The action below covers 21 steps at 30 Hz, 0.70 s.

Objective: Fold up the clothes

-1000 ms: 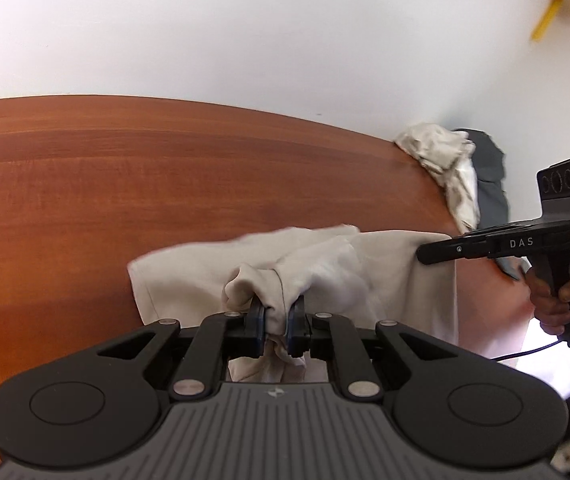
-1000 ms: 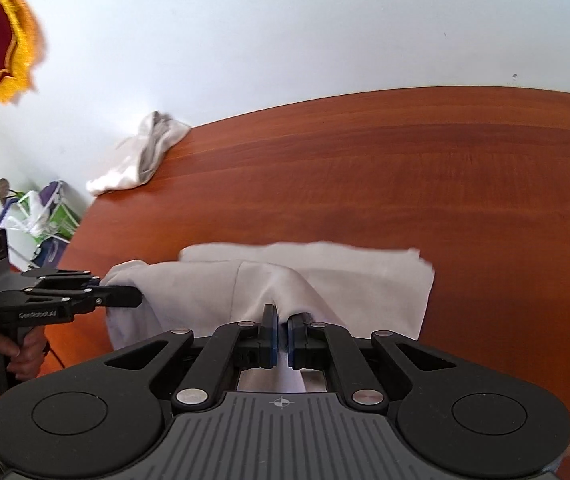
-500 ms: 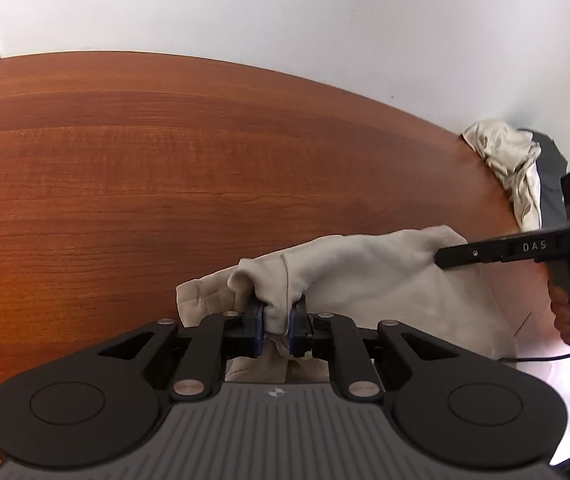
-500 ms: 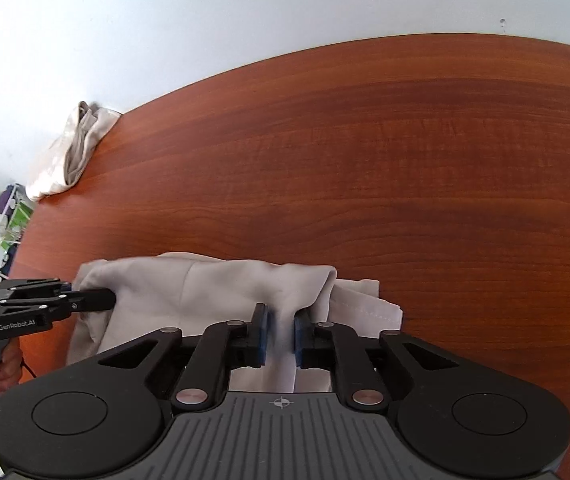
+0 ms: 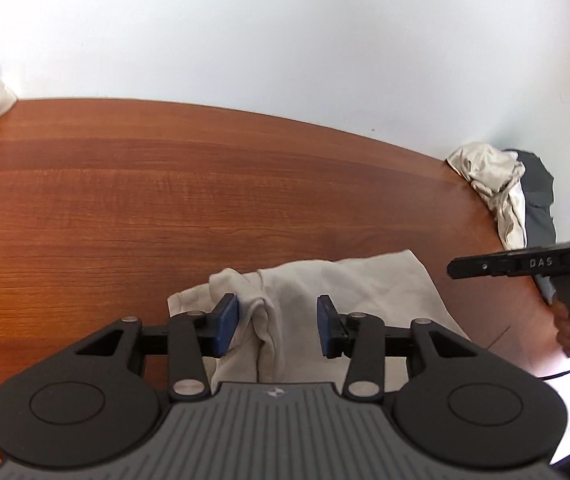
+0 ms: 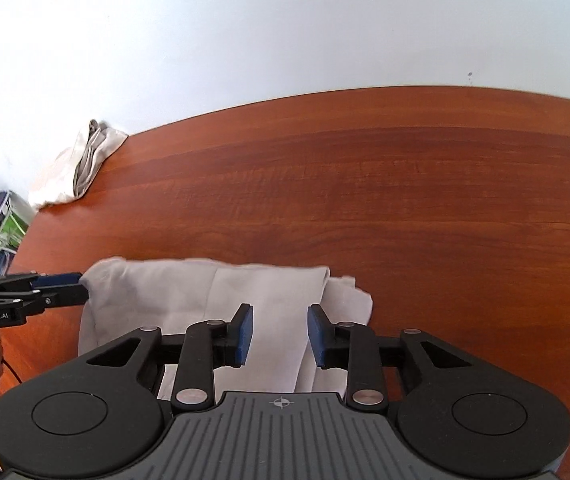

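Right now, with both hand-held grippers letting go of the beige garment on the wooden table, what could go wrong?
1. A bunched ridge of the beige folded garment still stands between the opening jaws of the left hand-held gripper; pulling back could snag it and undo the fold.
2. The garment lies near the brown wooden table's front edge; it might slide off.
3. The lower layer sticks out beside the right hand-held gripper, so the fold looks uneven.

At lower centre the right gripper (image 6: 279,334) is opening its blue-padded jaws over a folded beige cloth garment (image 6: 221,300) lying on the reddish-brown wooden table (image 6: 365,184); the left gripper (image 6: 65,292) touches the garment's left edge; a crumpled pale cloth (image 6: 81,168) lies upper left.
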{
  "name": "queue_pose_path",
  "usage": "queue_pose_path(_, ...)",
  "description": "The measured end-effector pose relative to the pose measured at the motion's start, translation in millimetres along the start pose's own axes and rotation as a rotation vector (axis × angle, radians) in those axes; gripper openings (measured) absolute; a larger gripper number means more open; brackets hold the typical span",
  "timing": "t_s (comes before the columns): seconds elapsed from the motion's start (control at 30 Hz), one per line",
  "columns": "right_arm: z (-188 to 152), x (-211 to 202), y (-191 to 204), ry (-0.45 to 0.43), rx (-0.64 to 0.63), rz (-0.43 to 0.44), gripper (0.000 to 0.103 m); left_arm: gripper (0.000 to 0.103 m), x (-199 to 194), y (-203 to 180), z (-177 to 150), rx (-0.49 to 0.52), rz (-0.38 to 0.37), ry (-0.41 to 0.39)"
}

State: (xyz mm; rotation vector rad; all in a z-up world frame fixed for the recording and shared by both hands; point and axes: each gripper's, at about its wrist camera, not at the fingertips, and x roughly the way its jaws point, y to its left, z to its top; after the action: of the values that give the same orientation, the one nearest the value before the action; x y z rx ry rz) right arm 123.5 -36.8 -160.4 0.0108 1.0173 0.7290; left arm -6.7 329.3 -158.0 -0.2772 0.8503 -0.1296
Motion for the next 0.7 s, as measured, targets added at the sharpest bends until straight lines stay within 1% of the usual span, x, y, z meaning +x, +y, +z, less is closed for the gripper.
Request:
queue_pose_path(0.13, -12, -12, 16, 0.015, -0.033, -0.031, 0.033, 0.047, -9, -11, -12, 0.020, 0.025, 0.009)
queue_pose_path(0.27, -27, -21, 33, 0.021, -0.064, -0.027, 0.033, 0.047, -13, -21, -27, 0.027, 0.006, 0.023)
queue_pose_path(0.37, -38, -19, 42, 0.029, -0.089, -0.030, 0.032, 0.047, -11, -31, -37, 0.042, -0.028, 0.034)
queue_pose_path(0.43, -45, -16, 48, 0.034, -0.104, -0.031, 0.027, 0.047, -9, -36, -43, 0.043, -0.079, 0.031)
queue_pose_path(0.47, -47, -14, 50, 0.036, -0.108, -0.031, 0.024, 0.043, -6, -39, -46, 0.050, -0.092, 0.039)
queue_pose_path(0.53, -50, -11, 54, 0.040, -0.118, -0.031, 0.024, 0.036, 0, -47, -52, 0.074, -0.116, 0.059)
queue_pose_path(0.6, -54, -7, 57, 0.039, -0.130, -0.031, 0.024, 0.034, 5, -52, -57, 0.097, -0.129, 0.070)
queue_pose_path(0.7, -62, 3, 58, 0.054, -0.143, -0.039, 0.024, 0.034, 17, -55, -65, 0.112, -0.124, 0.100)
